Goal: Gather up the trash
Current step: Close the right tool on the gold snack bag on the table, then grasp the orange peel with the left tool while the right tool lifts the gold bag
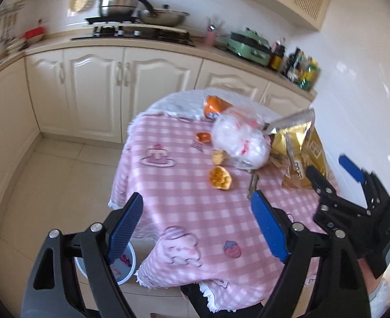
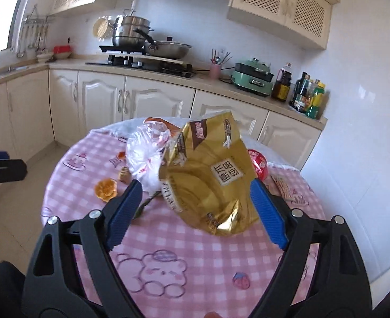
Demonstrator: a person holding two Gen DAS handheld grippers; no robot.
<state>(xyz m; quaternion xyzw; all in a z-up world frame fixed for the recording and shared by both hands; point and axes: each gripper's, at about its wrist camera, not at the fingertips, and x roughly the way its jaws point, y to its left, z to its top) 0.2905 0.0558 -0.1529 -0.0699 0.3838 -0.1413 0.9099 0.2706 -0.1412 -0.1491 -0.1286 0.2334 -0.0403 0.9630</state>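
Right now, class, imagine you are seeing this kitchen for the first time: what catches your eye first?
The shiny gold snack bag dominates, lying on the pink checked tablecloth straight ahead of the open right gripper. Left of it lie a crumpled clear plastic bag and an orange peel.

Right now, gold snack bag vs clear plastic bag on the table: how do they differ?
The gold snack bag is opaque and shiny with printed labels; the clear plastic bag is see-through with red marks. The snack bag is the larger and sits between the open fingers of the right hand-held gripper; the plastic bag is crumpled into a rounded lump behind it to the left. Both rest on the pink checked tablecloth.
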